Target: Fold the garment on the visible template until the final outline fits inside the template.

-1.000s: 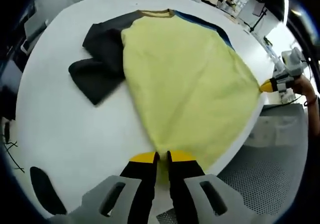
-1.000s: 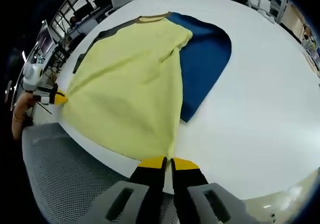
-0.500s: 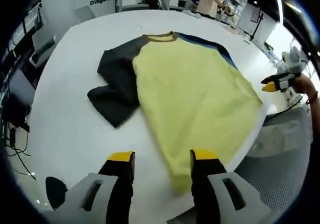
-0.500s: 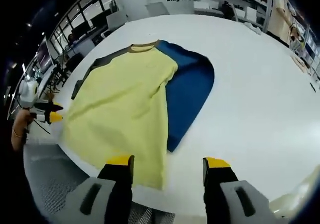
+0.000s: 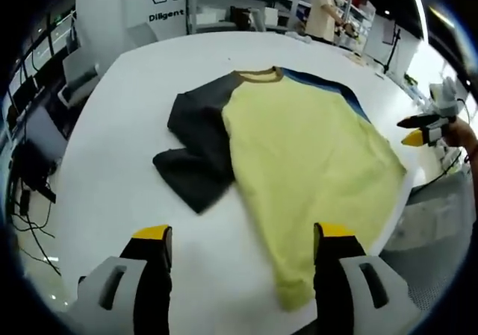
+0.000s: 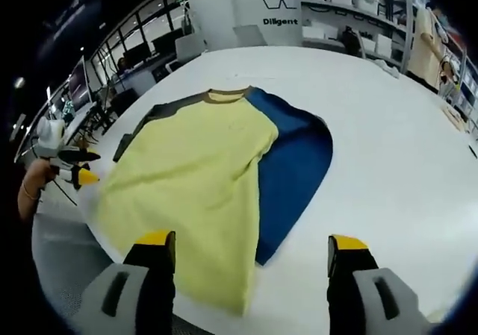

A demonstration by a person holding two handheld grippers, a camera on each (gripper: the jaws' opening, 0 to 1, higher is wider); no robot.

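Table (image 5: 112, 126): white, round-edged, carrying everything you are working on.

Garment (image 5: 306, 148): a yellow shirt with a brown collar, lying flat on the table; its hem reaches the near table edge and one corner droops over it. In your right gripper view the same garment (image 6: 194, 178) lies left of centre.

Template (image 6: 295, 163): a blue sheet under the garment, showing past the shirt's side in your right gripper view; in your left gripper view only a thin blue strip (image 5: 336, 90) shows beyond the far edge.

Dark sleeve (image 5: 198, 156): charcoal, bunched and folded beside the yellow body.

Left gripper (image 5: 243, 234): your jaws stand spread wide, holding nothing, above the hem.

Right gripper (image 6: 250, 239): jaws likewise spread wide, empty, above the hem and template edge.
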